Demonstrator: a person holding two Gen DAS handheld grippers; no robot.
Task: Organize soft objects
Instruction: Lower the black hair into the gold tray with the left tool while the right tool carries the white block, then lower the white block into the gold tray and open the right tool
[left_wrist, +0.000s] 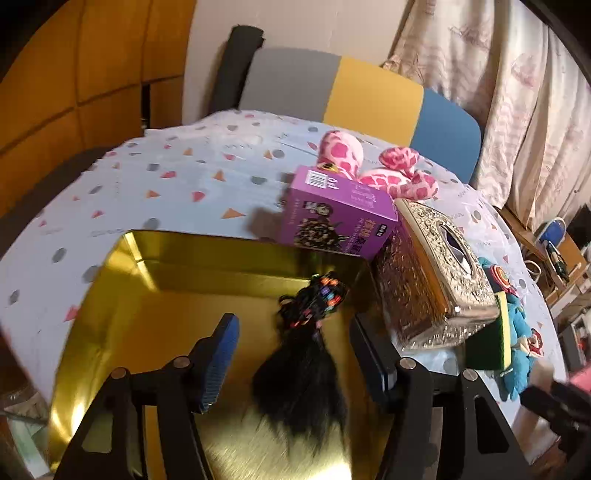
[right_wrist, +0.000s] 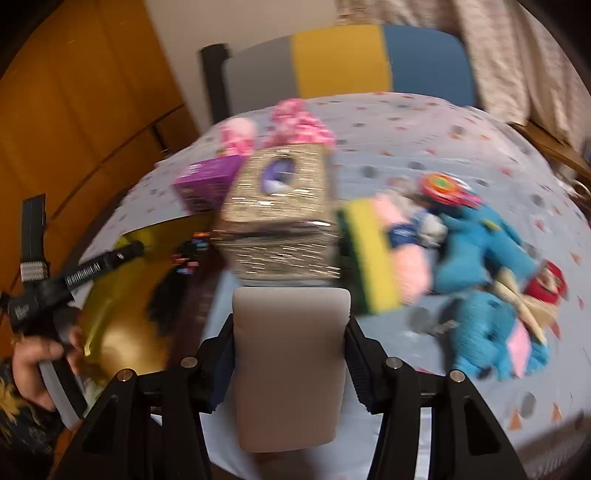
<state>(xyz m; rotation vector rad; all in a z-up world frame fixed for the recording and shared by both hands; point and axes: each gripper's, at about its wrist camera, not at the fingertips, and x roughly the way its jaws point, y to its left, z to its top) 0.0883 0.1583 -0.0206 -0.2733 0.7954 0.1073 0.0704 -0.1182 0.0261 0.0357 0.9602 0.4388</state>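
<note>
My left gripper (left_wrist: 295, 354) is open above the gold tray (left_wrist: 159, 295). A black furry toy with coloured beads (left_wrist: 303, 354) lies in the tray between the open fingers, loose. My right gripper (right_wrist: 291, 365) is shut on a beige soft pad (right_wrist: 291, 365) and holds it above the table, in front of the silver tissue box (right_wrist: 280, 229). A blue plush toy (right_wrist: 480, 266), a yellow-green sponge (right_wrist: 369, 258) and a pink soft item (right_wrist: 410, 254) lie to the right. A pink spotted plush (left_wrist: 391, 173) lies behind the purple box (left_wrist: 332, 218).
The table has a pale cloth with coloured shapes (left_wrist: 166, 177). The silver tissue box (left_wrist: 436, 273) stands right of the tray. A grey, yellow and blue chair back (left_wrist: 354, 92) is behind the table. The left gripper shows in the right wrist view (right_wrist: 92, 266), over the tray.
</note>
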